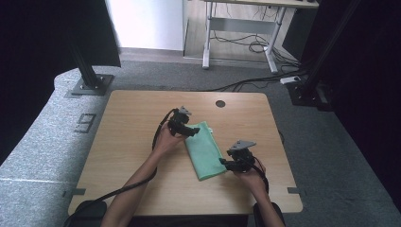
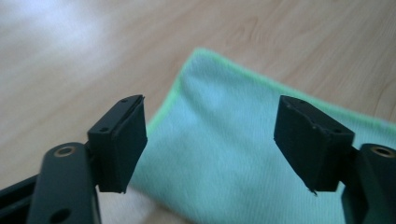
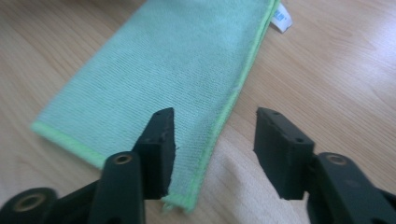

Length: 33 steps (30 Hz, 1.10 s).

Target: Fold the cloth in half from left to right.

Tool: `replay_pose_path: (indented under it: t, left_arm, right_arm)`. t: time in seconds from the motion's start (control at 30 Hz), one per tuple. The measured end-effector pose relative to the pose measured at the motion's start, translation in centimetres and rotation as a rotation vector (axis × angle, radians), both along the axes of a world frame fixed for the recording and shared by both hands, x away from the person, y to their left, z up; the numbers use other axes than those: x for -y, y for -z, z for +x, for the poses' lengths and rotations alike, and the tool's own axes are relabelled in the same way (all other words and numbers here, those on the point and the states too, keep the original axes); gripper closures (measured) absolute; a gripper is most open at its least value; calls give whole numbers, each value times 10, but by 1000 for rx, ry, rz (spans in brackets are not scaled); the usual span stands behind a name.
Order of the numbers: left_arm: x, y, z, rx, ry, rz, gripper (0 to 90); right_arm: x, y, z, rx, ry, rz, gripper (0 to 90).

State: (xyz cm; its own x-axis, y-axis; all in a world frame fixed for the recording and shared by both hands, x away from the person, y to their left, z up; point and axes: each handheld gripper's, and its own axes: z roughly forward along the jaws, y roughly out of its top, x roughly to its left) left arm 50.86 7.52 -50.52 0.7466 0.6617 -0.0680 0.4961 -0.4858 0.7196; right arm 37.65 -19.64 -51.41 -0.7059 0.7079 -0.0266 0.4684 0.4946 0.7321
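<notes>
I count one green cloth (image 1: 204, 150), folded flat, with one white label (image 3: 281, 18) at its corner. It lies on one wooden table (image 1: 132, 142), which has one round dark hole (image 1: 220, 103) near its far edge. Beyond stands one more table (image 1: 246, 28), white-legged.

The right claw (image 3: 215, 154) rises from the bottom of the frame with its two black jaws apart and nothing pressed between them. A folded green cloth (image 3: 159, 65) lies flat on the wooden table (image 3: 336, 79), running from the upper right of the frame to the lower left. The left jaw stands over the near corner of the cloth, the right jaw over bare wood. A small white label (image 3: 281, 17) sticks out at the cloth's upper right corner.
</notes>
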Motion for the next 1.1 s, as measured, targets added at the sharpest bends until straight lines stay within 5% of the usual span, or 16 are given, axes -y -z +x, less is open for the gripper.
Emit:
replay_pose_path:
  t: [0.23, 0.5, 0.87, 1.1]
  left_arm:
    - [-5, 22, -10, -19, -20, 54, 189]
    - [-8, 35, -11, 9, -72, 118, 174]
    - [-35, 38, 25, 7, -223, 70, 168]
    - [-30, 35, 11, 10, -174, 107, 173]
  right_arm:
    - [6, 19, 10, -40, 16, -84, 418]
    - [10, 26, 12, -107, 23, -22, 399]
    - [-23, 26, -2, -109, -63, -29, 386]
    - [-23, 26, -2, -107, -58, -23, 381]
